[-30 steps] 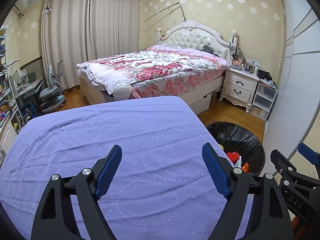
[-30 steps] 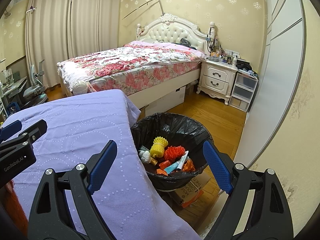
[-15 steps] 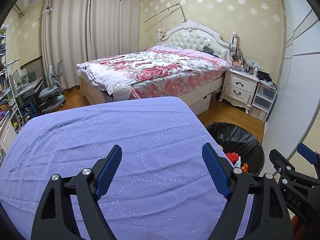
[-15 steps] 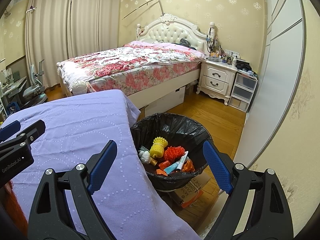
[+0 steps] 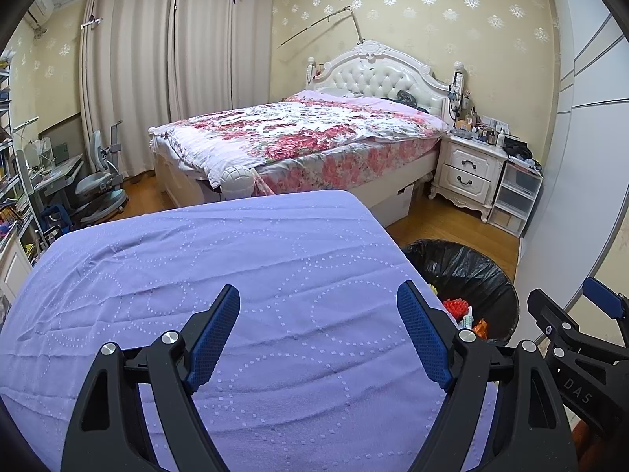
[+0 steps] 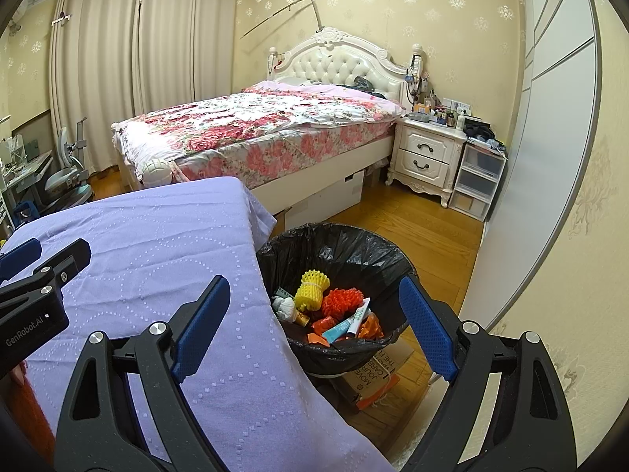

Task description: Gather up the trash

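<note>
Trash sits heaped in the black-lined bin [image 6: 334, 259] on the floor just beside the lilac-covered tabletop [image 6: 165, 259], none left on the cloth that I can see. On top, a yellow foam fruit net [image 6: 310, 289] and an orange one [image 6: 341, 302]: light, squashy, easy to pinch anywhere. The white tube [image 6: 348, 321] looks slick and soft, best taken across its flat middle; its teal lettering is too small to read. Crumpled wrappers [image 6: 371, 326] weigh nothing. Left hand-held gripper [image 5: 318, 338] hangs over bare cloth, jaws wide apart, empty; right hand-held gripper [image 6: 314, 330] likewise spread, nothing between. Writing: "GenRobot.AI" on one body, "DAS" on the other, "MOVE" on the cardboard box [image 6: 369, 377] under the bin.
</note>
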A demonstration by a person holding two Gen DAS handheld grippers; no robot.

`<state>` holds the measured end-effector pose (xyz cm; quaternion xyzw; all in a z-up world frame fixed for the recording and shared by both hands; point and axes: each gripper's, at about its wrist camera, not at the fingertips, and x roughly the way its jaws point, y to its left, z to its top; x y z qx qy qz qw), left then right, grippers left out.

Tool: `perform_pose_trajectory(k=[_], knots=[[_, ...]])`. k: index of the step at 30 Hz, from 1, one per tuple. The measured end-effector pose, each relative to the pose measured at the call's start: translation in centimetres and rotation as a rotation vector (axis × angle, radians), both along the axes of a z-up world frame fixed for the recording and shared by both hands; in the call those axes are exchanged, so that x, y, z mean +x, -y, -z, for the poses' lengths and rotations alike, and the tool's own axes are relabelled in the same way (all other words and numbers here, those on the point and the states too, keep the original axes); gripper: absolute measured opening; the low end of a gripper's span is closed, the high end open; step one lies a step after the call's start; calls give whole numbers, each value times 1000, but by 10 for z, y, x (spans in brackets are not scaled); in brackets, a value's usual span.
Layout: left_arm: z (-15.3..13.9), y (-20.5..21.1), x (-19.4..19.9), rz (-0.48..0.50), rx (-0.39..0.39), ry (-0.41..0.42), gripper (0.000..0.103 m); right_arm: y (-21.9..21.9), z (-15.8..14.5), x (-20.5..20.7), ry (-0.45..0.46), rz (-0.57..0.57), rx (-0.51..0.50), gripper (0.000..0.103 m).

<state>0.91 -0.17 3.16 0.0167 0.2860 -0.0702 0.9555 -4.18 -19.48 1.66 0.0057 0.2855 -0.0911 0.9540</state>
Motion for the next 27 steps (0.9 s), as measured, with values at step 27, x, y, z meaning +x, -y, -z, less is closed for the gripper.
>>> perform_pose_trajectory(k=[27], knots=[[-4, 3, 0, -5, 16, 32, 80, -2, 0, 0, -2, -2, 0, 86]])
